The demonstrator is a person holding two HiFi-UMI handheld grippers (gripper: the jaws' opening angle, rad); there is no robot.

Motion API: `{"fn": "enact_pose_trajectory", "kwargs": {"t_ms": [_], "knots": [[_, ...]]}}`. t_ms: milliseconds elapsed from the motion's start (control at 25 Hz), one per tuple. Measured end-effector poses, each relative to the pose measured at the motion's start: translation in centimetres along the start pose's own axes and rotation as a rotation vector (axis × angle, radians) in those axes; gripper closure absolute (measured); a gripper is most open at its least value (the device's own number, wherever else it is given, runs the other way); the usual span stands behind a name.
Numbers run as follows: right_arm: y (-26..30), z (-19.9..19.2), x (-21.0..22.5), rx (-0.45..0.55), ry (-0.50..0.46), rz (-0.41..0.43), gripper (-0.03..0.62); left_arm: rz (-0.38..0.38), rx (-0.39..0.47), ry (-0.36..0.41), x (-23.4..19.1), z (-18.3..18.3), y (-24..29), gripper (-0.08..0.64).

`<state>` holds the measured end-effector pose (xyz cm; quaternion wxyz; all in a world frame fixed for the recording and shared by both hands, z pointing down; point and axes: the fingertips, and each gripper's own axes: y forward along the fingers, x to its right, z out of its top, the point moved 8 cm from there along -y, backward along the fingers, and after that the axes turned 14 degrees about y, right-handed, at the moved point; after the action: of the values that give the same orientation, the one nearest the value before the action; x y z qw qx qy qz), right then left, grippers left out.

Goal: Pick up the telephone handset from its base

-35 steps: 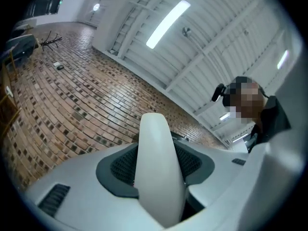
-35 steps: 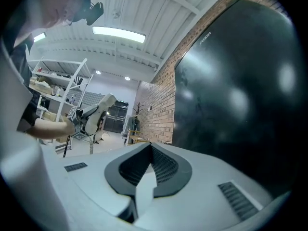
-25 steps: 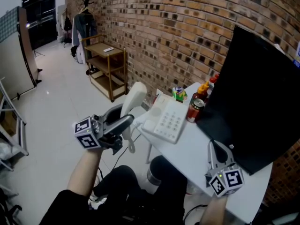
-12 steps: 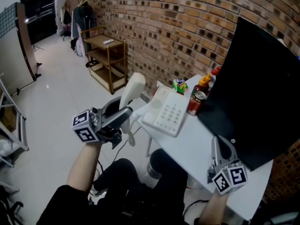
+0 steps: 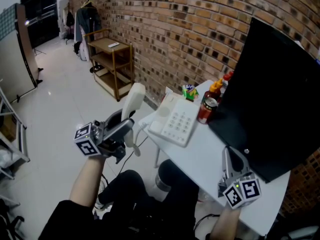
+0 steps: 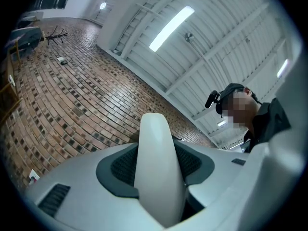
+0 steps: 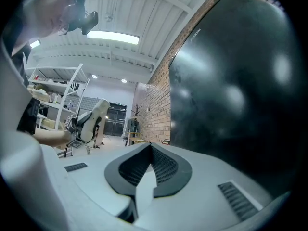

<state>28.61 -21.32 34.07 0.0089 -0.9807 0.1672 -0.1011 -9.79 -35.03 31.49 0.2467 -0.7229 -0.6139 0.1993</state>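
The white telephone handset (image 5: 131, 103) is off its base, held upright in the air left of the table, and my left gripper (image 5: 127, 128) is shut on its lower half. In the left gripper view the handset (image 6: 155, 162) fills the space between the dark pads (image 6: 124, 165). The white base (image 5: 175, 124) with its keypad lies on the white table (image 5: 210, 156) near the left corner. A coiled cord (image 5: 137, 145) hangs from the handset. My right gripper (image 5: 231, 157) rests on the table's near part, shut and holding nothing, its jaws (image 7: 150, 153) meeting at the tips.
A large black monitor (image 5: 275, 99) stands along the table's right side. Sauce bottles (image 5: 216, 91), a red can (image 5: 205, 112) and a small colourful toy (image 5: 189, 92) crowd behind the base. A wooden shelf cart (image 5: 115, 61) stands by the brick wall.
The handset in my left gripper has drifted a little left, away from the base. The right gripper has stayed where it was.
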Motion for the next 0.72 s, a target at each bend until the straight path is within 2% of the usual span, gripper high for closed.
{"fn": "enact_pose_trajectory", "kwargs": {"t_ms": [360,720], "knots": [[-0.01,-0.29,0.14,0.001,0.003,-0.001,0.583,-0.002,0.0,-0.027,-0.03,-0.56,0.09,0.333],[0.2,-0.28,0.05,-0.006,-0.001,0.005,0.583,0.015,-0.016,0.002,-0.07,-0.42,-0.35,0.333]]}}
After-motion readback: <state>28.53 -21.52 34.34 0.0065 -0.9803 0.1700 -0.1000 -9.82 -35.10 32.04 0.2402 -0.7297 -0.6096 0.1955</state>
